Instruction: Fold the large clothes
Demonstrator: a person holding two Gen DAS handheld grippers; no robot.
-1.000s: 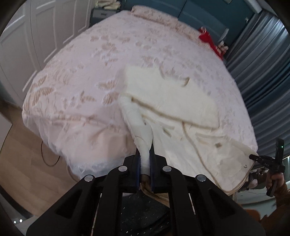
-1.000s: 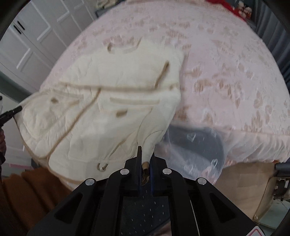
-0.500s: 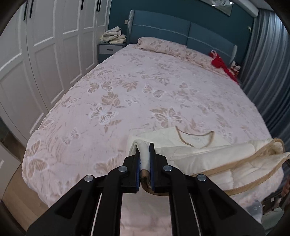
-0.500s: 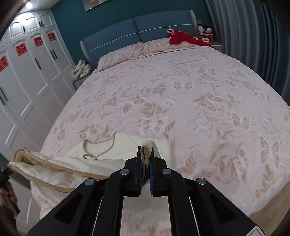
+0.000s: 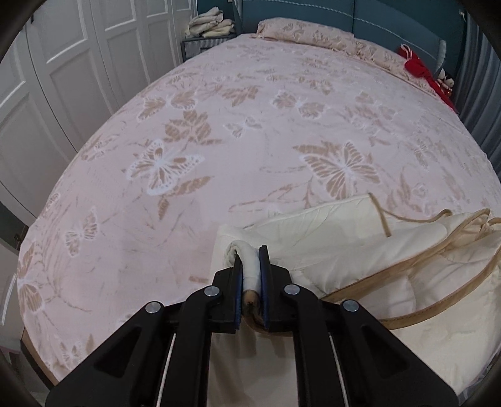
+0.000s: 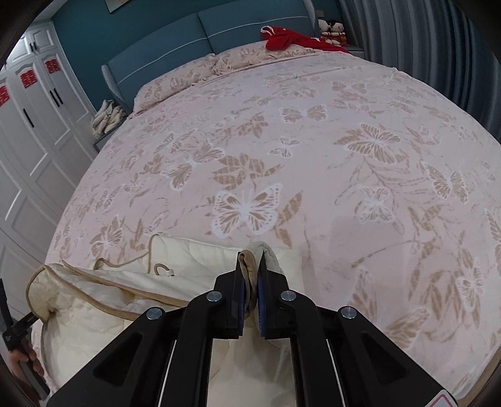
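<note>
A cream quilted garment with tan trim [image 5: 375,250] lies at the near edge of the bed, its lower part doubled over its upper part. My left gripper [image 5: 250,261] is shut on a bunched cream edge of it, low over the bed. The garment also shows in the right wrist view [image 6: 125,297]. My right gripper [image 6: 250,269] is shut on a tan-lined corner of it. The neckline with a loop [image 6: 161,269] lies left of the right gripper. The left gripper handle [image 6: 15,328] shows at the far left.
The pink bedspread with butterfly print [image 5: 250,125] stretches ahead to the pillows [image 5: 313,34]. A red garment [image 6: 291,39] and dolls [image 6: 332,29] lie at the head. White wardrobe doors [image 5: 62,78] stand left. A nightstand with folded cloth [image 5: 209,25] is beside them. Grey curtains [image 6: 438,47] hang right.
Both grippers have swung the garment's held edge up from below the bed's edge and forward over the bed, doubling it over. They have now lowered closer to the bedspread.
</note>
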